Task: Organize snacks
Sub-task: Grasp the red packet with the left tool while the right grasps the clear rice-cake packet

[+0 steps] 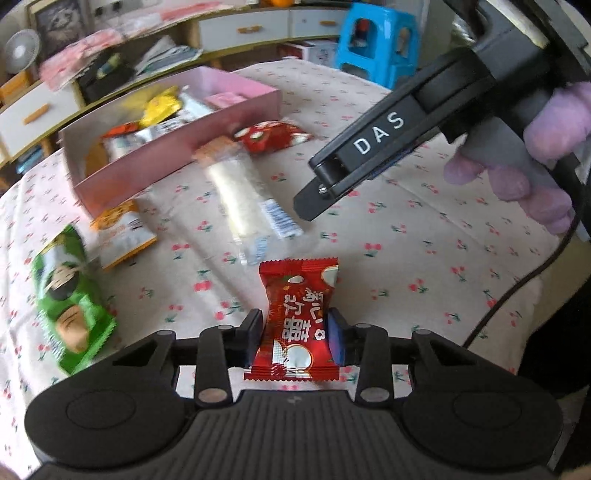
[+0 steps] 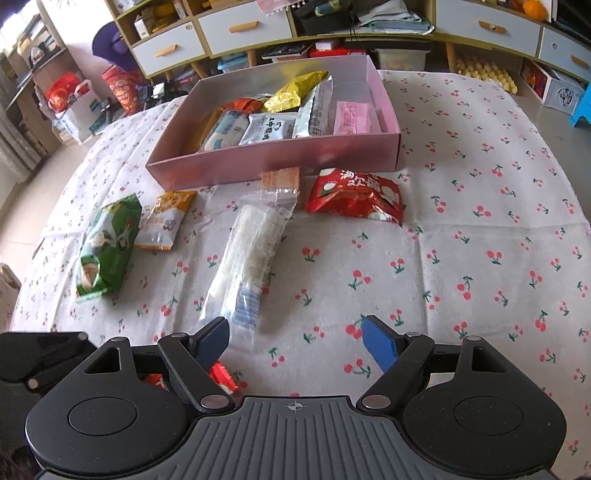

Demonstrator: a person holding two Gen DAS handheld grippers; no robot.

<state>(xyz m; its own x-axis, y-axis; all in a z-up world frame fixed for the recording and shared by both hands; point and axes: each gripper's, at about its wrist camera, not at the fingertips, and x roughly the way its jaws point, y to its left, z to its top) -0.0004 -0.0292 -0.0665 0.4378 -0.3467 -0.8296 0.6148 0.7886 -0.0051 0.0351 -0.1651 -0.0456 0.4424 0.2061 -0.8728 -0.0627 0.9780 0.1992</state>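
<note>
My left gripper (image 1: pixel 295 328) is shut on a small red snack packet (image 1: pixel 295 321) and holds it above the cherry-print tablecloth (image 1: pixel 406 258). A corner of that packet (image 2: pixel 223 376) shows under my right gripper (image 2: pixel 299 345), which is open and empty. The right gripper also shows in the left wrist view (image 1: pixel 369 147), held by a purple-gloved hand. A pink box (image 2: pixel 280 162) holding several snacks stands at the back. In front of it lie a second red packet (image 2: pixel 354 195), a long clear packet (image 2: pixel 247 258), an orange packet (image 2: pixel 162 221) and a green packet (image 2: pixel 107 247).
The table's left edge (image 2: pixel 48 229) drops to the floor. Shelves with drawers (image 2: pixel 243 26) and clutter stand behind the table. A blue plastic stool (image 1: pixel 376 40) stands beyond the far edge. A black cable (image 1: pixel 524 280) hangs from the right gripper.
</note>
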